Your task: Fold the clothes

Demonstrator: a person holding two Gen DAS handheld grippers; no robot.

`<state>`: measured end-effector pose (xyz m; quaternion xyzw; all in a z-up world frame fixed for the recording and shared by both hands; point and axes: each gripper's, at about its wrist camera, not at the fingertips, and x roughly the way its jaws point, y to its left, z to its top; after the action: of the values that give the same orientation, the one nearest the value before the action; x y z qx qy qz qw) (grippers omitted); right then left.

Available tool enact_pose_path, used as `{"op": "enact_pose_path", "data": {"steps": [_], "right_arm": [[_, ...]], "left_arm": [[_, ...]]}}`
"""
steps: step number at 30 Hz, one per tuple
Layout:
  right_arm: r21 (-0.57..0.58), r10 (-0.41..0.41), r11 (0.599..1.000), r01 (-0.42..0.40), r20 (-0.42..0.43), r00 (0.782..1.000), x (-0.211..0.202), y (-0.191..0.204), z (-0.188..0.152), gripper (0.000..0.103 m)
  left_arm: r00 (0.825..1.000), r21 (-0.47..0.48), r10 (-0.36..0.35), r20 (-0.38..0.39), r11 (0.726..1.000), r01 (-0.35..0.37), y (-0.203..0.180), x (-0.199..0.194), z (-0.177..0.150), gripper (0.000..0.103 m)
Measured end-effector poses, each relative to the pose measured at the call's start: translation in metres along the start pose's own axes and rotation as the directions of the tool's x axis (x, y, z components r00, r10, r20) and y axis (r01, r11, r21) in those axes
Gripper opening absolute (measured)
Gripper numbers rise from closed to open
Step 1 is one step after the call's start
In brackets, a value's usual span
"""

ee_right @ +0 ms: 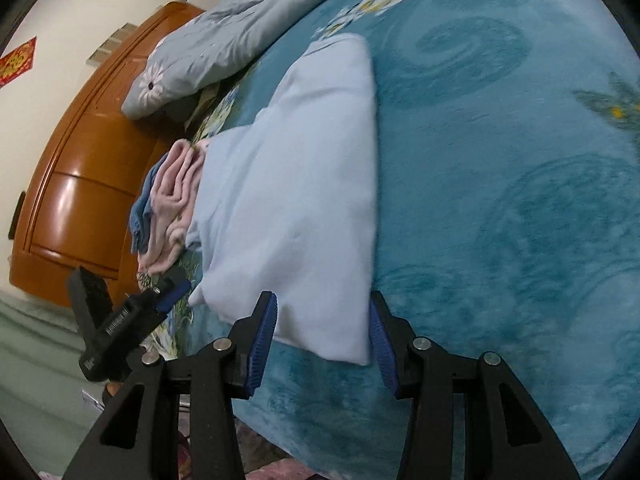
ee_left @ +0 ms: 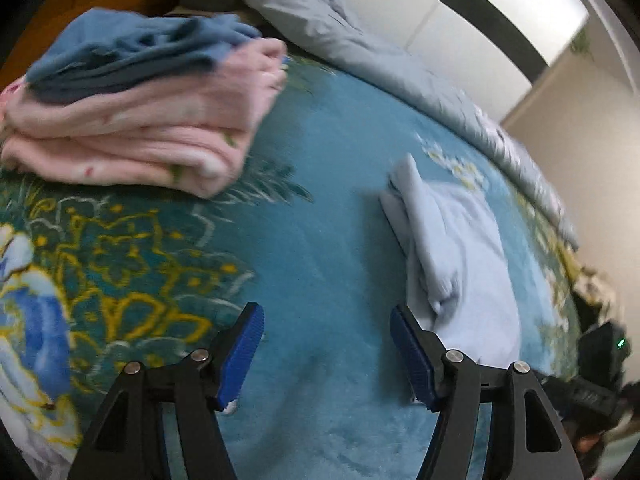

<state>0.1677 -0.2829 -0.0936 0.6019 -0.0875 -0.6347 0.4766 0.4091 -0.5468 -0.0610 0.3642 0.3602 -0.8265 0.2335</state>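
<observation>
On the bed [ee_right: 500,200], the folded pale blue garment [ee_right: 304,184] lies between the spread right tool [ee_right: 322,336], unpinched. Left tool [ee_left: 326,356] spread, empty. Fold could be dragged open if one layer is snagged.

The blanket [ee_left: 320,208] on the bed is teal blue, with yellow curly lines and a white and blue shape at the lower left of the left view, and darker swirls and white flowers in the right view. In the upper left of the left view a dark blue cloth [ee_left: 136,48] lies on a pink cloth [ee_left: 140,128] with tiny flowers, and the folded shirt [ee_right: 296,200] is plain pale blue. The quilt [ee_right: 224,40] is grey-blue with a white flower, the headboard [ee_right: 80,184] is shiny orange-brown, and both grippers are black with blue pads [ee_left: 240,360].
</observation>
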Motion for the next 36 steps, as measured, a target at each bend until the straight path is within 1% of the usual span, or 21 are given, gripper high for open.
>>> {"op": "enact_pose_path", "data": {"steps": [1,2,4,7,10,11,12,14,16,18,21,23,26,27,28,30,33,34,36], "right_arm": [[0.000,0.006,1.000,-0.006,0.004,1.000,0.000,0.001,0.000,0.049],[0.004,0.015,1.000,-0.015,0.011,1.000,-0.002,-0.001,-0.001,0.046],[0.016,0.028,0.999,-0.028,0.029,0.999,-0.006,-0.005,-0.001,0.010],[0.039,0.048,0.998,-0.049,0.041,0.998,-0.015,-0.013,0.003,0.008],[0.028,0.056,0.998,-0.058,0.060,0.997,-0.039,-0.024,0.019,0.007],[0.010,0.027,1.000,-0.028,0.067,0.997,-0.051,-0.028,0.028,0.007],[-0.015,-0.019,1.000,0.020,0.075,0.997,-0.064,-0.034,0.039,0.007],[-0.042,-0.095,0.994,0.099,0.087,0.992,-0.087,-0.048,0.062,0.007],[-0.028,-0.161,0.986,0.164,0.090,0.983,-0.107,-0.069,0.090,0.007],[0.001,-0.185,0.983,0.186,0.085,0.979,-0.118,-0.087,0.109,0.007],[0.036,-0.179,0.984,0.176,0.095,0.979,-0.123,-0.098,0.116,0.010],[0.057,-0.200,0.979,0.194,0.143,0.969,-0.133,-0.101,0.115,0.011],[0.110,-0.176,0.982,0.155,0.217,0.960,-0.154,-0.111,0.101,0.029],[0.126,-0.167,0.982,0.141,0.229,0.959,-0.158,-0.113,0.093,0.039],[0.136,-0.158,0.982,0.129,0.230,0.960,-0.159,-0.114,0.084,0.046],[0.149,-0.137,0.983,0.105,0.221,0.966,-0.155,-0.116,0.065,0.046],[0.199,-0.083,0.979,0.043,0.198,0.977,-0.141,-0.122,0.036,0.059],[0.218,-0.067,0.976,0.025,0.190,0.980,-0.135,-0.123,0.030,0.059],[0.249,-0.037,0.968,-0.011,0.185,0.982,-0.120,-0.121,0.019,0.059]], "left_arm": [[1.000,-0.012,0.002,0.005,1.000,-0.002,0.004,-0.001,0.001,0.069],[1.000,-0.016,0.005,0.005,1.000,-0.005,0.005,-0.001,0.002,0.069],[1.000,-0.014,0.000,-0.002,1.000,0.000,0.004,0.002,0.002,0.069],[1.000,-0.006,-0.009,-0.014,1.000,0.009,0.002,0.006,0.002,0.069],[0.999,0.030,-0.026,-0.033,0.999,0.027,-0.005,0.010,0.002,0.069],[0.999,0.039,-0.034,-0.039,0.999,0.036,-0.005,0.009,0.001,0.069],[0.998,0.046,-0.046,-0.045,0.998,0.048,-0.005,0.007,0.000,0.069],[0.995,0.055,-0.078,-0.062,0.995,0.081,-0.011,0.010,-0.001,0.069],[0.992,0.065,-0.099,-0.076,0.992,0.104,-0.024,0.018,0.001,0.069],[0.988,0.080,-0.123,-0.091,0.988,0.130,-0.041,0.027,0.004,0.069],[0.977,0.096,-0.177,-0.118,0.977,0.188,-0.057,0.032,0.009,0.069],[0.966,0.092,-0.218,-0.138,0.968,0.232,-0.068,0.039,0.016,0.069],[0.943,0.046,-0.277,-0.182,0.956,0.290,-0.083,0.058,0.024,0.069],[0.935,0.026,-0.295,-0.197,0.952,0.306,-0.087,0.064,0.026,0.070],[0.925,0.007,-0.316,-0.211,0.946,0.324,-0.092,0.070,0.027,0.070],[0.906,-0.023,-0.348,-0.239,0.935,0.353,-0.101,0.083,0.026,0.070],[0.902,-0.047,-0.326,-0.283,0.944,0.327,-0.112,0.101,0.019,0.070],[0.901,-0.050,-0.321,-0.293,0.946,0.320,-0.114,0.106,0.017,0.070],[0.903,-0.049,-0.313,-0.293,0.948,0.313,-0.116,0.108,0.015,0.070]]}}
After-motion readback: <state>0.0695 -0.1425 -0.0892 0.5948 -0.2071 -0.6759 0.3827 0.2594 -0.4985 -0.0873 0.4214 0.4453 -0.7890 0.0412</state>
